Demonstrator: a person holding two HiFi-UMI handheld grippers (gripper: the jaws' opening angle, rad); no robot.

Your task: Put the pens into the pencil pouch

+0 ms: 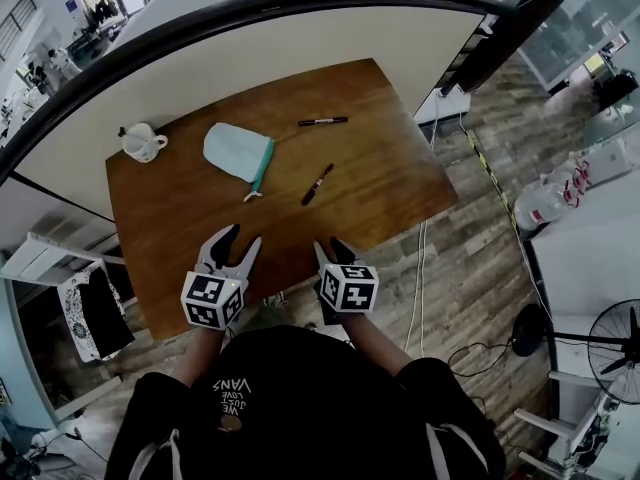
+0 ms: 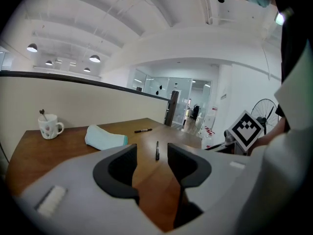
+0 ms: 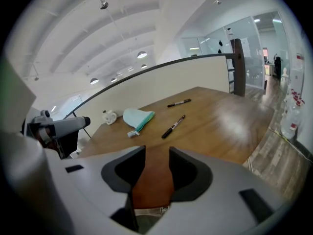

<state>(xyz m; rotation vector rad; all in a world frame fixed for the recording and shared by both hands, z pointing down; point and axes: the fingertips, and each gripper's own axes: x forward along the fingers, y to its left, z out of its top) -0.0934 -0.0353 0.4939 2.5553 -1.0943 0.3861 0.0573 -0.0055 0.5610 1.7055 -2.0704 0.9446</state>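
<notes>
Shirt (image 1: 300, 373) reads "VANS"; print on pens (image 1: 318, 184) too small

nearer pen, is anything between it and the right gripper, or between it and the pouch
Nothing visible. Only bare table lies between the open right gripper and the nearer pen, and between that pen and the pouch.

The pouch (image 1: 237, 150) lies between mug (image 1: 142, 142) and pens (image 1: 318, 183).
</notes>
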